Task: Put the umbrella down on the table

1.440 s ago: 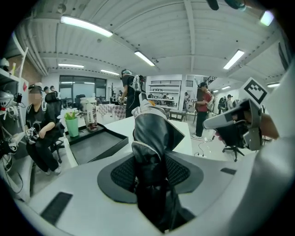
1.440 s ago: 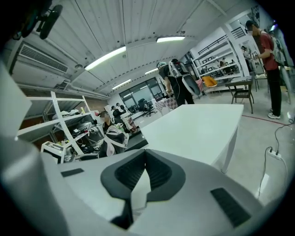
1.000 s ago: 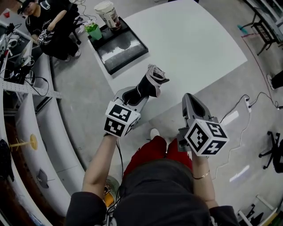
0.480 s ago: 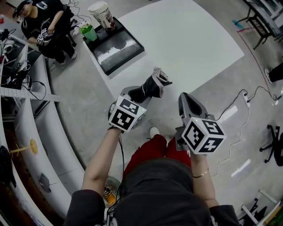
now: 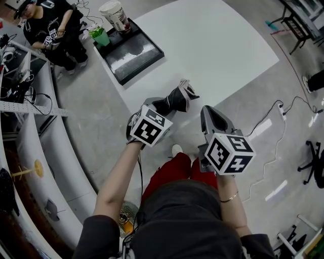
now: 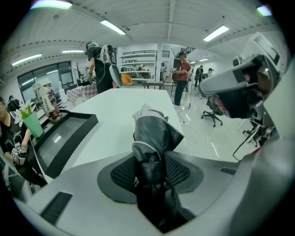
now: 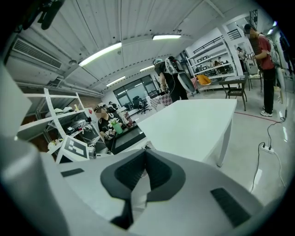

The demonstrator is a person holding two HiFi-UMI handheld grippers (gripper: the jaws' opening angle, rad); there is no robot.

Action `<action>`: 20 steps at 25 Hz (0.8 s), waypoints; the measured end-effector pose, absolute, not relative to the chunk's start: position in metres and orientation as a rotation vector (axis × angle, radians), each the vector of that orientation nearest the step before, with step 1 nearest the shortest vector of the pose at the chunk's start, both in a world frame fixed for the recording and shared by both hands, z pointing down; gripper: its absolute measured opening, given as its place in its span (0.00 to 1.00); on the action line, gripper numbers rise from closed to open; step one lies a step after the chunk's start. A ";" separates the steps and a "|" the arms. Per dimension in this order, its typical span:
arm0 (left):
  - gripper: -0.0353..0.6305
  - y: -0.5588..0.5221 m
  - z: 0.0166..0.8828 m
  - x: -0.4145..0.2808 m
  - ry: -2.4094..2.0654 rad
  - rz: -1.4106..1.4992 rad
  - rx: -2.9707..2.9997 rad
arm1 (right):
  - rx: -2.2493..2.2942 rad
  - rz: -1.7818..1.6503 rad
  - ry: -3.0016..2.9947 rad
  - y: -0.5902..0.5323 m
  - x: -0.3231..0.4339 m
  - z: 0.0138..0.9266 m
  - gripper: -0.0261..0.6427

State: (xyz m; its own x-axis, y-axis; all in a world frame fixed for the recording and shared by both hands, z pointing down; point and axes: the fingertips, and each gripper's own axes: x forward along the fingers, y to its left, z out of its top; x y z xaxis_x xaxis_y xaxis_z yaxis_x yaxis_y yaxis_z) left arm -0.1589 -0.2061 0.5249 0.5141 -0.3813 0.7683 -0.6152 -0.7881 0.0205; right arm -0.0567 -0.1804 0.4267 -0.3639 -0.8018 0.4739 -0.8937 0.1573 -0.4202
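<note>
Tabletop [image 5: 217,45], broad, white and round-cornered, filled the upper right of the head view. A black rectangular tray [image 5: 132,53] lay at its upper-left end, with a tall printed paper cup [image 5: 115,15] and a small green plastic cup [image 5: 99,36] at the tray's far end.

Near the middle of the frame, the left gripper [image 5: 154,107] pointed up and to the right towards the tabletop's near edge. Its fingers were clamped round the lower part of a folded black fabric umbrella with pale grey trim [image 5: 174,99]. In the left gripper view the umbrella [image 6: 152,138] ran out from between the dark ribbed pads, with its bunched end over the white surface. Whether that end touched the tabletop could not be told.

The right gripper [image 5: 208,114] hung just to the right, off the tabletop's edge. Its own view [image 7: 144,159] showed the fingers drawn together with nothing between them.

The step in hand looked like the lowering itself. The next move probably called for bringing the umbrella flat onto the tabletop, well inside the edge, and then spreading the left fingers so that it lay free.
</note>
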 end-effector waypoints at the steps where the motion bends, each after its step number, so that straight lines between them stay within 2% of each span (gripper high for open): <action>1: 0.31 -0.206 0.526 -0.158 -0.833 1.150 2.466 | 1.679 0.988 -2.276 -0.180 -0.057 0.428 0.07; 20: 0.33 -0.210 0.530 -0.157 -0.804 1.139 2.431 | 1.495 0.982 -2.244 -0.184 -0.093 0.461 0.07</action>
